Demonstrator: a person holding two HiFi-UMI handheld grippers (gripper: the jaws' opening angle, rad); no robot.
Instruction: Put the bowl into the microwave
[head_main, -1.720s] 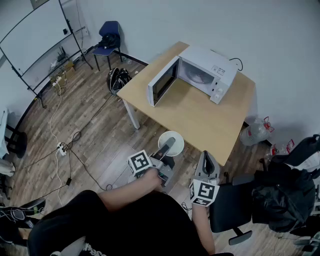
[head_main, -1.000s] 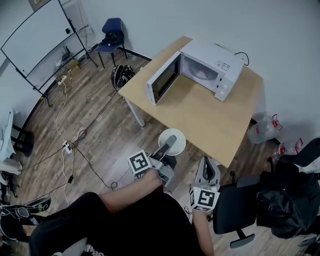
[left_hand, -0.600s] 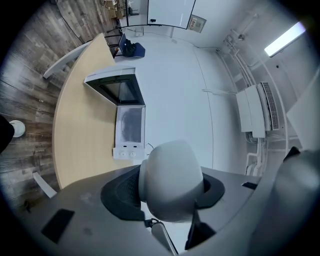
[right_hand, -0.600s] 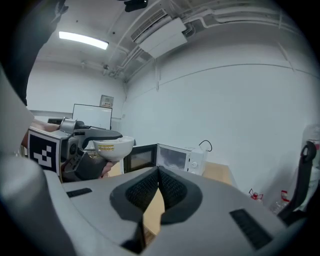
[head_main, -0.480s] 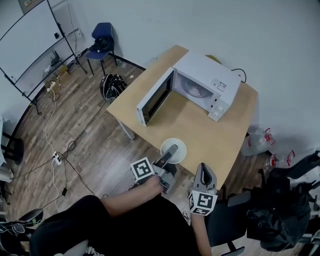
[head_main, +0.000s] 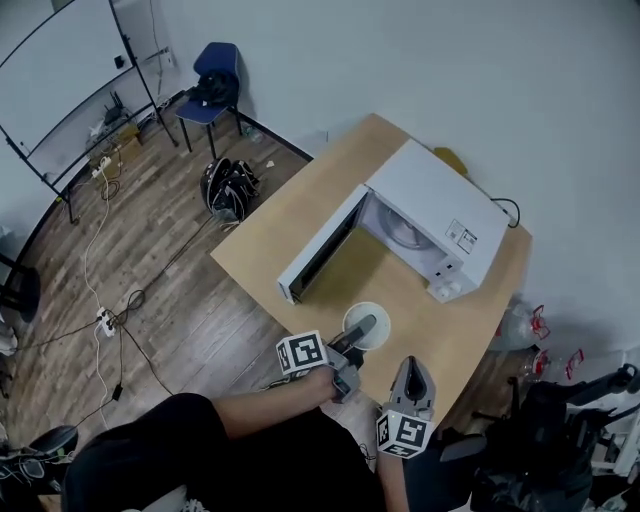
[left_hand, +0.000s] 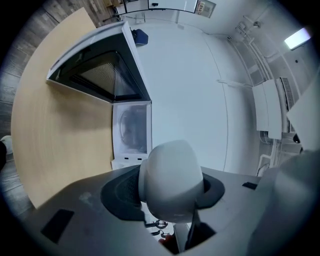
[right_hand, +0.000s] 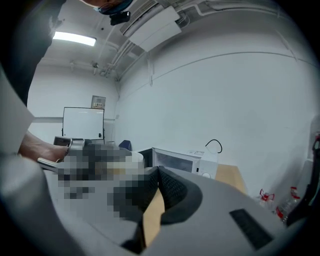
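A white bowl (head_main: 368, 324) hangs over the near part of the wooden table (head_main: 300, 225), and my left gripper (head_main: 362, 329) is shut on its rim. In the left gripper view the bowl (left_hand: 170, 182) fills the space between the jaws. The white microwave (head_main: 432, 222) stands on the table just beyond, with its door (head_main: 320, 246) swung wide to the left and its cavity (left_hand: 131, 131) showing. My right gripper (head_main: 413, 368) hovers beside the table's near edge, to the right of the bowl. Its jaws meet at the tips (right_hand: 158, 171) with nothing between them.
A blue chair (head_main: 212, 78) and a dark bag (head_main: 229, 186) sit on the wooden floor to the left, with cables (head_main: 110, 320) trailing across it. A whiteboard (head_main: 60, 70) stands far left. Dark bags and a chair (head_main: 545, 440) crowd the lower right.
The table and microwave have come nearer. The bowl, held the same way, has moved from beyond the table's near edge to over the table top in front of the microwave.
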